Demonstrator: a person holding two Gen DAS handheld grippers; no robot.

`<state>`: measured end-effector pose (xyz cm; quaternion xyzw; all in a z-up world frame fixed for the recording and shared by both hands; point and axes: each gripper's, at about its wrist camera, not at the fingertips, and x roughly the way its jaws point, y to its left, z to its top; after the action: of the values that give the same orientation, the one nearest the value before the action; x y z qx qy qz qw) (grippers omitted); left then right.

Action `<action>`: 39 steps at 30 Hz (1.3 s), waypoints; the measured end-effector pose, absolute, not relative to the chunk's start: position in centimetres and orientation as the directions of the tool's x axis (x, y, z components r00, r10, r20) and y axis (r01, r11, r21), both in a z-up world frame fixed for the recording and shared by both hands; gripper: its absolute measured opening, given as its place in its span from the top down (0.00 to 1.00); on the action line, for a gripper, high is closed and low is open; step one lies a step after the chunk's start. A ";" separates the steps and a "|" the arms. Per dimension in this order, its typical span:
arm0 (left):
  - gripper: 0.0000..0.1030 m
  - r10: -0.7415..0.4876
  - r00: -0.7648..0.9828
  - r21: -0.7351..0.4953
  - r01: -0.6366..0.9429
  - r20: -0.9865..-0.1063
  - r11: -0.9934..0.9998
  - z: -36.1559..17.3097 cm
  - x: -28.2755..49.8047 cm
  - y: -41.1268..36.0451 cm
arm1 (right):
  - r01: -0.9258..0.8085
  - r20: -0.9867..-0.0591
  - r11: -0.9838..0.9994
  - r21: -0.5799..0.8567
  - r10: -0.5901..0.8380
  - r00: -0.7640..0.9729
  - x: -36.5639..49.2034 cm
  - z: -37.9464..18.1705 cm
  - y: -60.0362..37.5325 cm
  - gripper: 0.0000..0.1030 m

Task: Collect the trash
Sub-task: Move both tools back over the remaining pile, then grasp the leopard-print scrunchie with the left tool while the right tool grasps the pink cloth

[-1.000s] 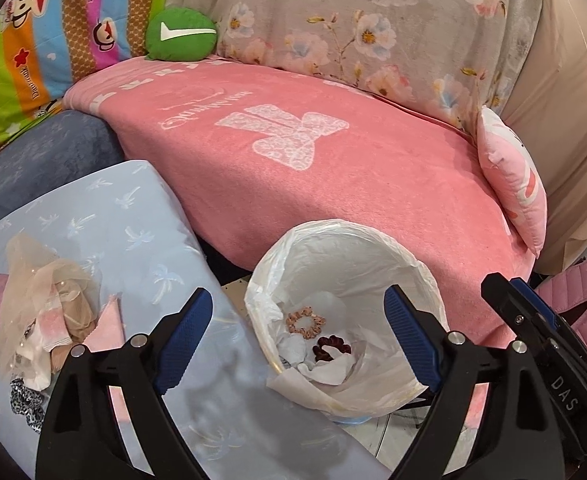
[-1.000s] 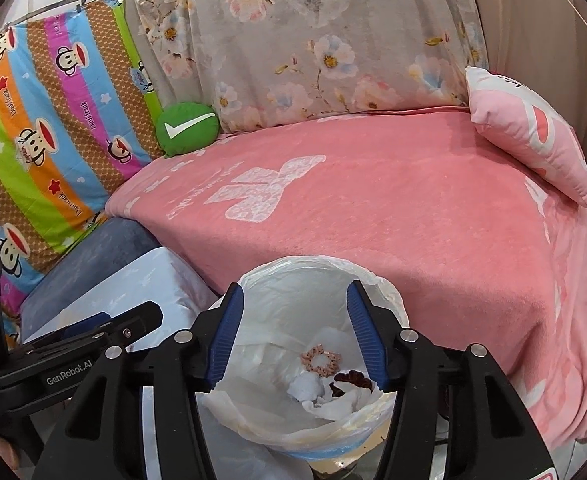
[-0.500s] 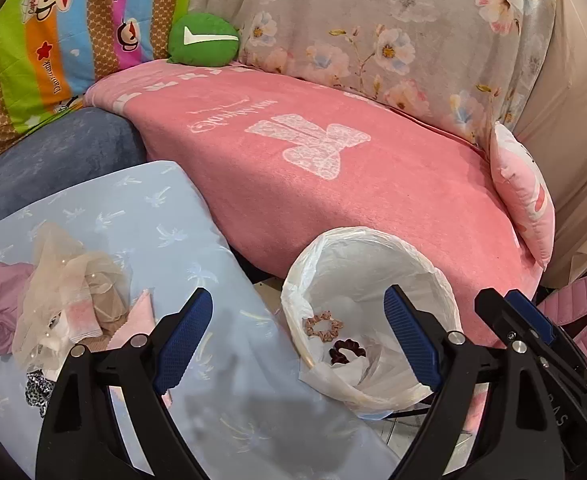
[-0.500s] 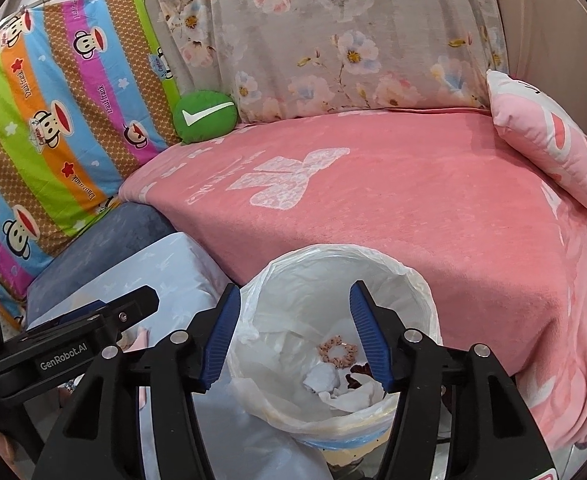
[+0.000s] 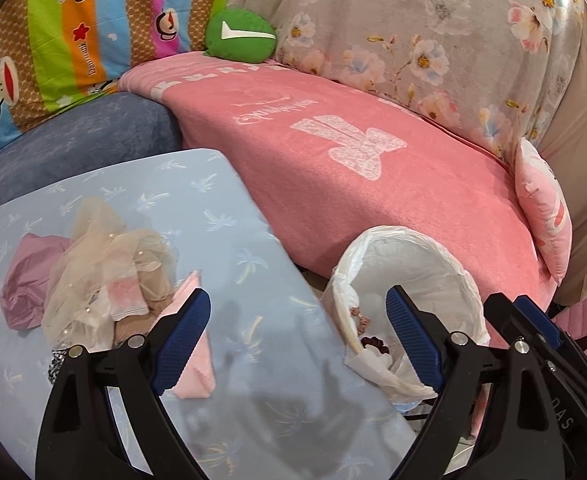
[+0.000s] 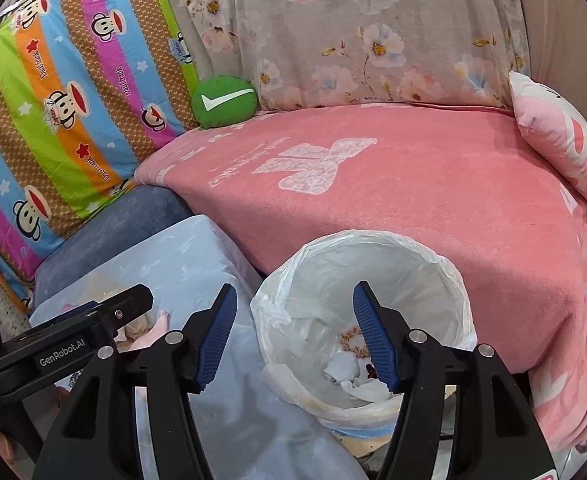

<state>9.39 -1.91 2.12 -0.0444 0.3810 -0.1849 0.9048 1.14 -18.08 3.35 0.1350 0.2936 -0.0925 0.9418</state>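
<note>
2 claws hang over the scene, both with jaws spread wide and nothing between them. The left claw [image 5: 297, 332] is above the light blue tabletop [image 5: 221, 216], and the trash pile [image 5: 93, 276] lies on that tabletop up and to the left of its left finger [image 5: 181, 340], just beside the tip: a heap of beige netting, a mauve cloth under it on the far left, and a pink cloth [image 5: 193, 364] that runs partly behind that finger. A dark patterned scrap peeks out at the pile's lower edge. The bin [image 5: 409, 248], lined with a white bag, stands off the tabletop's right edge, against the pink blanket [image 5: 373, 200]; the left claw's right finger overlaps its mouth. Inside it lie white tissue and 2 hair ties. The right claw [image 6: 295, 336] is near the bin [image 6: 445, 272], its right finger over the opening and its left finger over the tabletop [image 6: 181, 264]. In the right wrist view the pile is mostly hidden behind the left claw's body, with only a bit of pink and beige showing. A green cushion [image 6: 224, 101] sits at the blanket's far corner.
</note>
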 end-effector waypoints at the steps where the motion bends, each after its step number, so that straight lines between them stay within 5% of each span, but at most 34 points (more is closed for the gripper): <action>1: 0.17 -0.365 0.642 -0.223 0.293 -0.675 0.930 2.0 9.4 -1.5 | 0.246 -0.579 0.948 0.200 -0.089 0.810 1.2 3.3 -17.7 0.42; 29: 0.13 -0.128 0.612 -0.218 -0.075 -0.780 0.973 -5.7 9.3 14.5 | 0.022 -0.701 0.981 0.192 0.121 0.702 5.7 -3.4 -3.7 0.38; 39: 0.44 -0.169 0.564 -0.263 -0.089 -0.808 0.961 -8.2 10.1 16.9 | 0.024 -0.768 0.980 0.198 0.139 0.625 9.4 -8.0 -1.0 0.38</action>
<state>10.11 16.94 -8.22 -0.1383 0.4664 -0.0229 0.8734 9.45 -1.04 -8.02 0.0948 0.4320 0.0321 0.8963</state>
